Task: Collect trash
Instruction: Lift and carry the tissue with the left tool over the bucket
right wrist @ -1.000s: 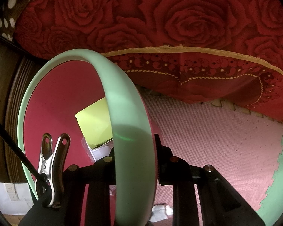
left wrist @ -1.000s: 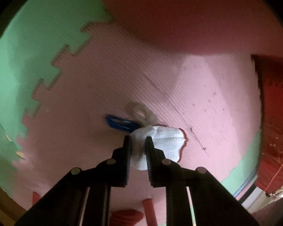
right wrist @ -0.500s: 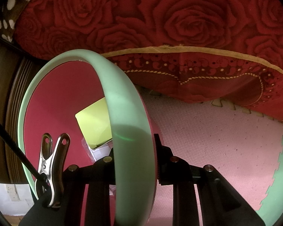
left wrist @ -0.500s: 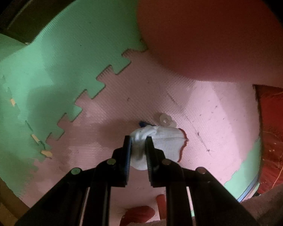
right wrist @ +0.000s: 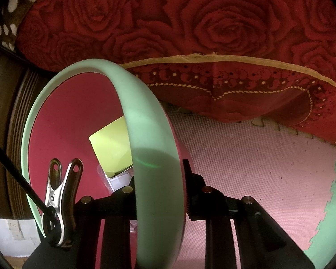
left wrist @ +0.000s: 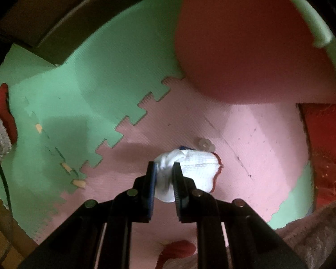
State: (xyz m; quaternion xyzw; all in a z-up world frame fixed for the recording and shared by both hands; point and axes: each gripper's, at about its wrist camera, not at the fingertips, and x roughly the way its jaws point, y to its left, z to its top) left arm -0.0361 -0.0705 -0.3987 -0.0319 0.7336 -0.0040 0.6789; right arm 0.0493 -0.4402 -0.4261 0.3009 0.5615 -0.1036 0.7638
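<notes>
Trash collection under way: left gripper (left wrist: 164,170), jaws pinched on a crumpled white tissue (left wrist: 190,170) above the pink floor mat (left wrist: 246,139), while right gripper (right wrist: 159,179) clamps the bin's mint rim (right wrist: 145,134), apparently steadying it to receive.

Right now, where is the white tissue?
In the left wrist view the white tissue is pinched in the left gripper, lifted above the pink floor mat, below the red bin.

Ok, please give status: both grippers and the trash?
Left gripper shut on white tissue wad. Right gripper shut on bin rim. Nothing blocking.
</notes>
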